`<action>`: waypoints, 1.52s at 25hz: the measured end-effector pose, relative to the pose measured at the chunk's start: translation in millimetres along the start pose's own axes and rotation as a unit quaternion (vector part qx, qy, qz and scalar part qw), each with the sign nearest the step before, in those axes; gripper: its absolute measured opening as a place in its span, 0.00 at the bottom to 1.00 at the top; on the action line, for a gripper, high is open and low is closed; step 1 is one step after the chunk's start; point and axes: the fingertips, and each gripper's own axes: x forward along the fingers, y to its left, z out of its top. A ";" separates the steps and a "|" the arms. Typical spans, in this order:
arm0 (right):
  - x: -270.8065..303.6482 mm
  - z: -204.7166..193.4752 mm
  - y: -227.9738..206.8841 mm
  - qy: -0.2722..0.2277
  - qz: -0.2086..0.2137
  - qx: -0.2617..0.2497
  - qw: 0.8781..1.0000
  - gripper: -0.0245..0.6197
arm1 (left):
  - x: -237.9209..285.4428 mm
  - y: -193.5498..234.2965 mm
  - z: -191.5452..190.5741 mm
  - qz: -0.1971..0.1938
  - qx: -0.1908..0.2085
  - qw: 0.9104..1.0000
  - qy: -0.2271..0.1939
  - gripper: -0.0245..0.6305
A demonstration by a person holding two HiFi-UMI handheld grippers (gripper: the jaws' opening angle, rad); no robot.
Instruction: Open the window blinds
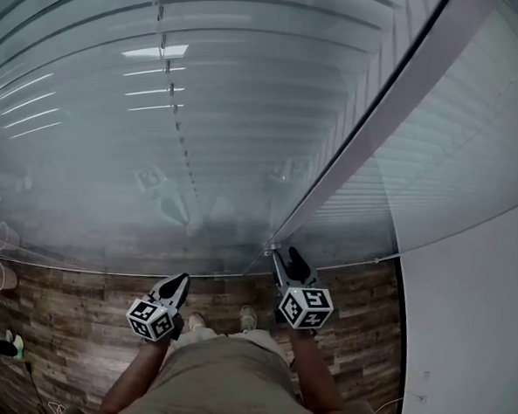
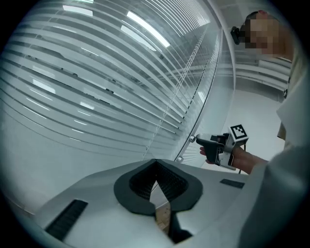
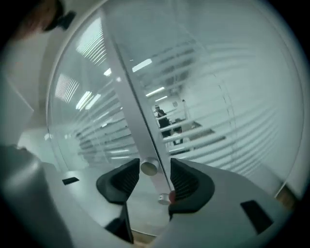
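Note:
White slatted blinds hang behind a glass wall, with a bead cord running down them. A slanting metal frame post carries a small round metal knob near its foot. My right gripper stands open with the knob between its dark pads; a gap shows on both sides. In the left gripper view the right gripper points at the post. My left gripper hangs lower left, its pads meeting at the tips with nothing between them, away from the glass. Both show in the head view, left gripper and right gripper.
A second small stud sits on the post just below the knob. Wood-plank floor lies underfoot, with cups at the far left. A white wall stands at the right. The person's legs are directly below the grippers.

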 end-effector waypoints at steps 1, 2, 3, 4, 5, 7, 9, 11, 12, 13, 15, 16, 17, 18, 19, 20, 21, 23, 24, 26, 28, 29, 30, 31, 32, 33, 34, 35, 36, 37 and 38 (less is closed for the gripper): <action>-1.9 2.1 2.5 -0.003 -0.024 -0.075 0.997 0.33 | 0.6 0.8 -0.8 0.001 -0.001 1.000 0.000 0.06; -2.5 4.0 5.8 -0.005 -0.041 -0.135 0.990 0.33 | 1.4 1.3 -1.2 0.001 -0.001 1.000 0.000 0.06; -1.8 5.2 9.3 -0.005 -0.054 -0.180 0.982 0.33 | 2.4 1.1 -1.5 0.001 -0.001 1.000 -0.001 0.06; -0.2 5.4 12.4 -0.003 -0.063 -0.210 0.976 0.33 | 3.3 0.3 -1.7 -0.001 -0.001 1.000 -0.001 0.06; 1.9 5.0 15.3 0.000 -0.070 -0.229 0.971 0.31 | 4.1 -0.7 -2.1 -0.002 -0.001 1.000 0.000 0.06; 5.2 3.7 20.7 0.006 -0.074 -0.245 0.967 0.24 | 4.8 -3.0 -2.9 -0.004 0.000 1.000 0.000 0.06; 5.0 5.0 22.7 0.005 -0.069 -0.224 0.972 0.16 | 5.4 -6.2 -1.4 -0.006 0.000 1.000 0.000 0.06; 3.8 6.6 16.7 0.000 -0.054 -0.144 0.988 0.13 | 6.0 -8.2 0.9 -0.007 0.000 1.000 -0.002 0.06; 3.9 5.3 11.9 -0.001 -0.038 -0.078 0.996 0.13 | 6.4 -7.9 0.4 -0.006 0.000 1.000 -0.002 0.06; 4.1 3.0 7.1 0.000 -0.019 -0.005 1.000 0.13 | 6.6 -7.2 -0.9 -0.006 0.000 1.000 -0.002 0.06; 2.7 -0.8 0.8 0.000 0.020 0.127 0.992 0.13 | 4.8 -7.7 -3.4 -0.005 -0.002 1.000 -0.001 0.06; 0.8 -0.7 -0.8 -0.003 0.036 0.184 0.982 0.13 | 3.1 -9.3 -3.3 -0.004 -0.004 1.000 0.000 0.06; -1.1 2.0 -2.1 -0.008 0.054 0.238 0.970 0.13 | 2.0 -11.6 -1.7 -0.005 -0.005 1.000 0.000 0.06; -1.8 8.0 -2.9 -0.017 0.075 0.288 0.955 0.13 | 2.4 -14.1 1.5 -0.006 -0.006 1.000 0.000 0.06; -1.1 15.9 -2.2 -0.028 0.098 0.323 0.941 0.13 | 3.7 -16.4 5.6 -0.008 -0.005 1.000 -0.001 0.06; -0.3 22.1 -0.6 -0.034 0.115 0.336 0.934 0.13 | 5.0 -18.0 8.7 -0.009 -0.003 1.000 -0.001 0.06; -0.8 23.9 0.7 -0.033 0.116 0.324 0.938 0.13 | 5.5 -18.9 9.9 -0.010 -0.002 1.000 0.000 0.06; -6.5 22.1 5.5 -0.023 0.089 0.223 0.970 0.13 | 5.5 -19.5 8.3 -0.009 -0.003 1.000 0.003 0.06; -9.7 22.7 9.6 -0.018 0.067 0.136 0.988 0.14 | 6.0 -19.7 7.5 -0.009 -0.004 1.000 0.003 0.06; -10.6 25.7 19.3 -0.013 0.021 -0.054 0.998 0.19 | 7.8 -19.8 8.2 -0.009 -0.004 1.000 0.002 0.06; -4.8 25.2 30.6 -0.007 -0.005 -0.174 0.985 0.26 | 8.0 -19.6 9.8 -0.008 -0.003 1.000 0.000 0.06; -1.1 24.1 33.9 -0.001 -0.016 -0.201 0.979 0.26 | 7.5 -19.6 10.3 -0.007 -0.002 1.000 0.000 0.06; 2.4 23.4 34.1 0.004 -0.031 -0.216 0.976 0.26 | 7.2 -19.5 11.0 -0.007 -0.001 1.000 -0.001 0.06; 5.4 23.7 32.1 0.008 -0.048 -0.221 0.974 0.26 | 7.1 -19.1 12.1 -0.006 0.000 1.000 -0.003 0.06; 7.7 24.6 29.4 0.009 -0.061 -0.218 0.974 0.26 | 6.8 -18.1 13.5 -0.005 0.000 1.000 -0.004 0.06; 9.0 25.7 26.9 0.007 -0.067 -0.201 0.977 0.23 | 6.3 -16.6 14.8 -0.004 0.000 1.000 -0.006 0.06; 9.2 26.3 24.0 0.004 -0.064 -0.165 0.984 0.22 | 5.4 -15.1 15.7 -0.003 0.000 1.000 -0.007 0.06; 8.7 26.3 20.1 0.001 -0.052 -0.108 0.993 0.21 | 4.5 -13.7 16.1 -0.002 0.000 1.000 -0.007 0.06; 8.2 25.7 15.0 0.000 -0.034 -0.033 0.999 0.21 | 3.8 -12.4 16.2 -0.002 -0.001 1.000 -0.008 0.06; 8.3 24.9 9.6 0.000 -0.011 0.052 0.999 0.20 | 3.1 -11.1 16.4 -0.001 -0.001 1.000 -0.009 0.06; 8.8 24.2 5.0 0.001 0.011 0.131 0.991 0.20 | 2.3 -9.8 16.7 0.000 -0.002 1.000 -0.009 0.06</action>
